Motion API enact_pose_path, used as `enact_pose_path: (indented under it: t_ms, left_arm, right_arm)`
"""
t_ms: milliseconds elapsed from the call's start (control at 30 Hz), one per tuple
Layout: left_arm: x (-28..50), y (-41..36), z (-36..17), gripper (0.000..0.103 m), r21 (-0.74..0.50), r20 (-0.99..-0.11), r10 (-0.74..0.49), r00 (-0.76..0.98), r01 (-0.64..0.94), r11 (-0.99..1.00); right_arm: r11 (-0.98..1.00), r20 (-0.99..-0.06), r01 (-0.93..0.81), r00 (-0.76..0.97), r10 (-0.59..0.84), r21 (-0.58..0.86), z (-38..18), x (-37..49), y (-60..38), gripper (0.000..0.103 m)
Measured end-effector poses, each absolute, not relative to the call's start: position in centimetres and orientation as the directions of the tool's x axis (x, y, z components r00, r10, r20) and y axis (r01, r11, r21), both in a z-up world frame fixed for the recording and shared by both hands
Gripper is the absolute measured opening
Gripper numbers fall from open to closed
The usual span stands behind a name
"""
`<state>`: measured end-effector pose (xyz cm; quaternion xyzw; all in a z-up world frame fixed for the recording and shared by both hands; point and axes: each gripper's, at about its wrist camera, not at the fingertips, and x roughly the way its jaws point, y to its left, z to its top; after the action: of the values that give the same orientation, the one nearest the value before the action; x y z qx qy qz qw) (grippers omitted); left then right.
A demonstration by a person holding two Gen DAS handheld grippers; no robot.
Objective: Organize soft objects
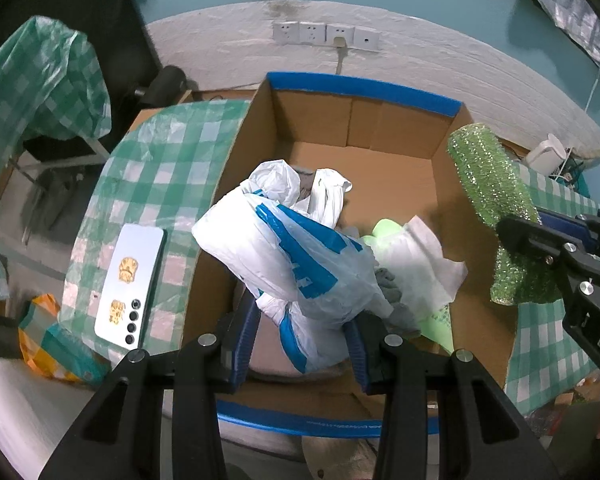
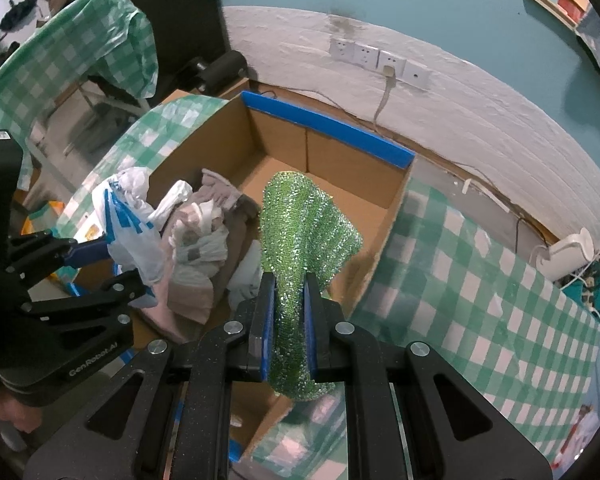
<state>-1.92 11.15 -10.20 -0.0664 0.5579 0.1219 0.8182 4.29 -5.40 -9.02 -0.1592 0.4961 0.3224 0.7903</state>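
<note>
Soft objects under review, largest first. Cardboard box point(image 1: 384, 152), blue-taped along its far and near rims, stands on the green-checked tablecloth point(image 1: 168, 160) against the far wall; its far half is bare, its near left part holds a heap of rags and bags.

White-and-blue plastic bag point(image 1: 300, 256): stuffed, light by appearance, slippery film that will crumple and slide. It hangs over the near left part of the box, clamped between the pads of the left gripper point(image 1: 302, 344), whose fingers stand partly apart around its bunched lower end. Judgement: a gathered neck or knot is the safer hold; smooth film may creep out.

Green glittery cloth point(image 2: 304, 232): thin, limp, rough-surfaced, so unlikely to slip. The right gripper point(image 2: 290, 320) has its fingers nearly together, pinching the cloth mid-length; the upper part stands over the box's right side, the lower tail droops below the pads. Judgement: expect it to fold and trail on release.

Phone point(image 1: 132, 284) lies on the tablecloth left of the box, apart from it.
</note>
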Motion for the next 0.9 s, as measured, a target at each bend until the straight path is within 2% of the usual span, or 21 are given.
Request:
enact_pose_path:
  t_ms: [167, 300, 367, 433, 500, 600, 767, 833, 900]
  left_arm:
    - [-2.0, 11.2, -10.1, 0.042, 0.016, -0.932, 0.117, 0.343, -0.284, 0.959]
    - [-2.1, 10.9, -9.7, 0.044, 0.031, -0.927, 0.131, 0.352, -0.276, 0.961]
    - [-2.0, 10.9, -9.7, 0.048, 0.029, -0.929, 0.126, 0.347, -0.270, 0.962]
    - [-2.0, 10.9, -9.7, 0.056, 0.021, -0.931, 0.117, 0.345, -0.268, 0.963]
    - [-2.0, 10.9, -9.7, 0.060, 0.026, -0.929, 0.123, 0.349, -0.269, 0.963]
    - [-2.0, 10.7, -9.6, 0.066, 0.043, -0.926, 0.140, 0.352, -0.269, 0.962]
    - [-2.0, 10.4, -9.3, 0.068, 0.055, -0.924, 0.151, 0.350, -0.271, 0.961]
    - [-2.1, 10.3, -9.1, 0.071, 0.056, -0.922, 0.154, 0.354, -0.270, 0.961]
    - [-2.1, 9.9, -8.8, 0.073, 0.053, -0.919, 0.151, 0.364, -0.264, 0.963]
  right_arm:
    - [0.742, -0.886, -0.666, 0.292, 0.359, 0.081, -9.3, 4.4, -4.9, 0.021]
    - [0.740, -0.884, -0.668, 0.295, 0.363, 0.081, -9.3, 4.2, -4.9, 0.033]
    - [0.740, -0.883, -0.667, 0.293, 0.367, 0.086, -9.3, 4.2, -5.0, 0.033]
    - [0.744, -0.882, -0.662, 0.291, 0.370, 0.094, -9.3, 4.3, -5.2, 0.038]
    - [0.749, -0.879, -0.655, 0.294, 0.374, 0.099, -9.3, 4.4, -5.4, 0.045]
    - [0.759, -0.878, -0.643, 0.300, 0.373, 0.103, -9.1, 4.6, -6.0, 0.045]
    - [0.777, -0.875, -0.620, 0.315, 0.368, 0.104, -8.5, 4.8, -7.0, 0.045]
    - [0.784, -0.872, -0.613, 0.323, 0.367, 0.103, -8.2, 4.7, -7.5, 0.047]
    - [0.793, -0.871, -0.602, 0.334, 0.361, 0.098, -7.9, 4.6, -8.1, 0.053]
